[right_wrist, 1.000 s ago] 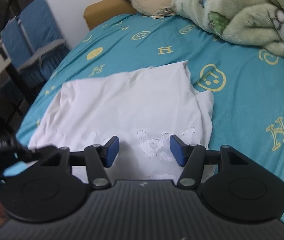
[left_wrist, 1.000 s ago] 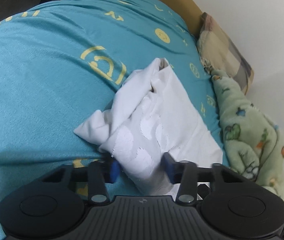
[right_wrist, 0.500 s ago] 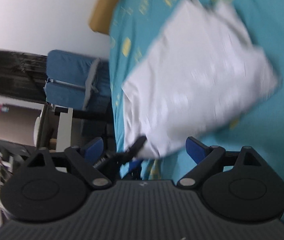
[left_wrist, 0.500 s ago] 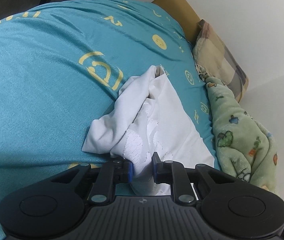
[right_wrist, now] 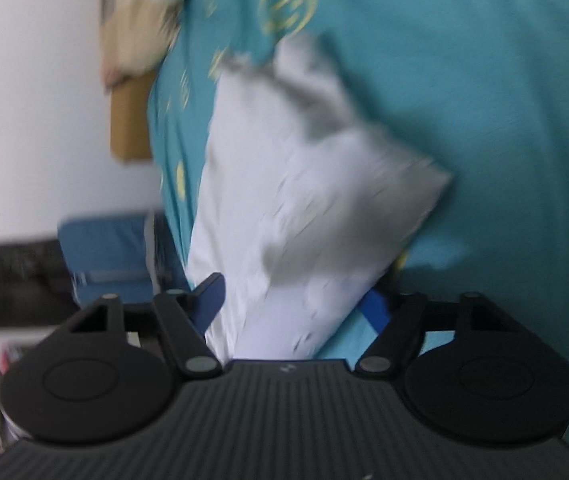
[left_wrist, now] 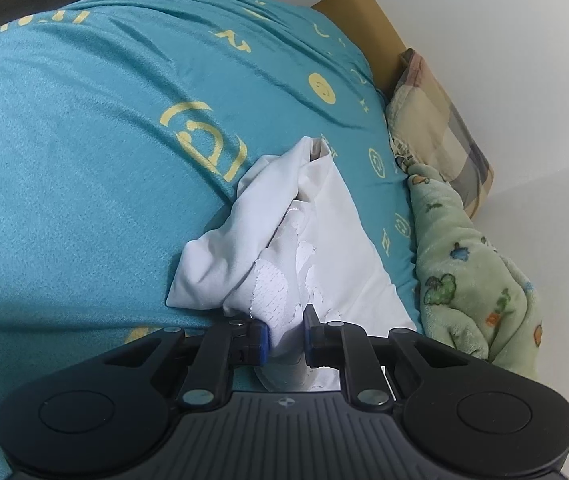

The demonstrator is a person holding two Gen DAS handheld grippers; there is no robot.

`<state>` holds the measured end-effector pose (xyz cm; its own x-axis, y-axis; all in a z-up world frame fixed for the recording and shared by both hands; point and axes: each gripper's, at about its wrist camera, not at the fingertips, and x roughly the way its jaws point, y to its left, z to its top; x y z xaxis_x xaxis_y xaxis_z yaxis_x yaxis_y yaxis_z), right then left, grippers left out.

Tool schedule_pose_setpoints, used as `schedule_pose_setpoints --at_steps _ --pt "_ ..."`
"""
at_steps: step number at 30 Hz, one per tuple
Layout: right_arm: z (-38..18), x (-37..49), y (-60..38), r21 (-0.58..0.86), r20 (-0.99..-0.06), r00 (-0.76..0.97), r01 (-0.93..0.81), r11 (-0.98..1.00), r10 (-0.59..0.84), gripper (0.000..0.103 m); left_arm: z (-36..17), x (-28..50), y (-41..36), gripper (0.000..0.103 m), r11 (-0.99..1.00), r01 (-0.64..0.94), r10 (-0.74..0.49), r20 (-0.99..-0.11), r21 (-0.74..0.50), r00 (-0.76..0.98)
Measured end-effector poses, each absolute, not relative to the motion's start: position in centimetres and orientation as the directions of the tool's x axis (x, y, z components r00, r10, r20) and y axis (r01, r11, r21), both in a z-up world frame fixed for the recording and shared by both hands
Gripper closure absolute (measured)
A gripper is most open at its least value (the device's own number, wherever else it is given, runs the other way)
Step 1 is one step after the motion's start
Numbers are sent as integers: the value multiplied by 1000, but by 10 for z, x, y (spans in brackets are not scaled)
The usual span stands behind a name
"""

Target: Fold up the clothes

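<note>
**Pinching the white garment's near edge, both sides**

Gripping happens at the white garment (left_wrist: 304,248), a partly folded piece lying on the teal bedsheet (left_wrist: 84,160), bunched and doubled over on its left side in the left wrist view, flatter toward the right. A cracked white print shows on the part nearest you.

Your left gripper (left_wrist: 286,338) has its jaws nearly together and closing, clamped on a raised wad of the printed edge; cloth fills the narrow gap between the blue pads (left_wrist: 262,338). Likely you hold it there to anchor or lift that corner for the next fold.

Your right gripper (right_wrist: 296,304) sits rolled to one side at the garment's near end, view heavily blurred. Its jaws stand apart and are closing, with the cloth running down between them. One pad looks to sit at the fabric's edge, the other just beside it; whether they press yet, can't tell, reads as not gripped. My guess: you're taking the second corner so both ends travel together.

Outward: a green plush blanket (left_wrist: 472,264) lies just beside the garment's right side, a checked pillow (left_wrist: 436,120) beyond it near the brown headboard (left_wrist: 364,12). A blue chair (right_wrist: 108,256) stands off the bed's edge.
</note>
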<state>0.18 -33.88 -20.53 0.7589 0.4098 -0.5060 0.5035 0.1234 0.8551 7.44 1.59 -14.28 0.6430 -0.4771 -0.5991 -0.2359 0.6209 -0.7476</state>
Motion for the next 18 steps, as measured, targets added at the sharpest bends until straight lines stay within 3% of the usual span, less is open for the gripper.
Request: schedule_pose_setpoints --at_steps 6,18 --pt "-206 -6 -344 829 -550 767 549 105 332 56 -143 77 16 87 614 -242 -481 -599 -751 640" --pt "-193 -8 -344 818 -574 768 524 236 284 77 -139 79 16 88 620 -207 -492 -580 -757 650"
